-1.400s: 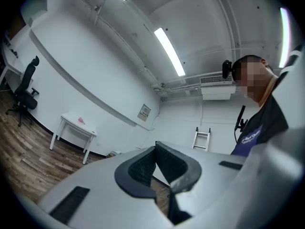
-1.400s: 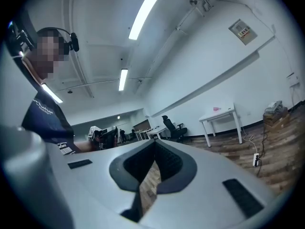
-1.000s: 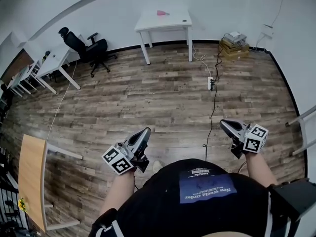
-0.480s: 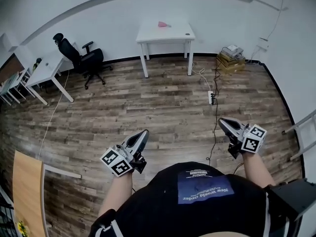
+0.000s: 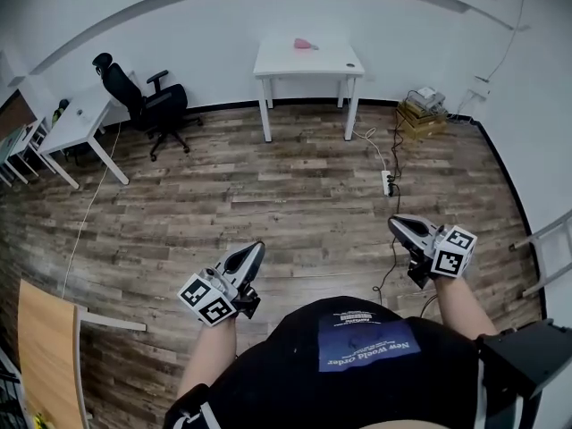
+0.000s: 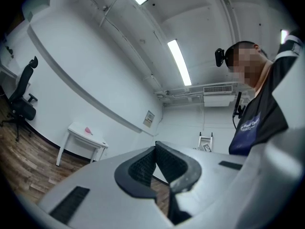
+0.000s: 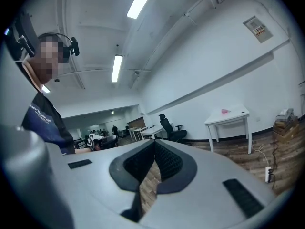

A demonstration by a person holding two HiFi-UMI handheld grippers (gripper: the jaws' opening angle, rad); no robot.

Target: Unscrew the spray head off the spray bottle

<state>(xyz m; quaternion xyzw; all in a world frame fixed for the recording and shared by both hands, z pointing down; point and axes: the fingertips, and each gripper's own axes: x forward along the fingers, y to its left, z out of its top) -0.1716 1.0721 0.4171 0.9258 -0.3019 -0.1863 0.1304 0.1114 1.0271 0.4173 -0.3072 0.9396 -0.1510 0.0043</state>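
Both grippers closed and empty, low in frame.
Left gripper (image 5: 253, 250) and right gripper (image 5: 394, 222) hover over wood floor (image 5: 268, 195); white table (image 5: 308, 63) upper centre.

White table (image 5: 308, 59) against wall — wood floor (image 5: 268, 195).

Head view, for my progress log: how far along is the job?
Nothing looks done. Nothing is in hand: the left hand-held gripper and right hand-held gripper are shut, empty, by the person's waist. A small pink thing lies on the far white table, too small to identify. Reaching, gripping and unscrewing all remain.
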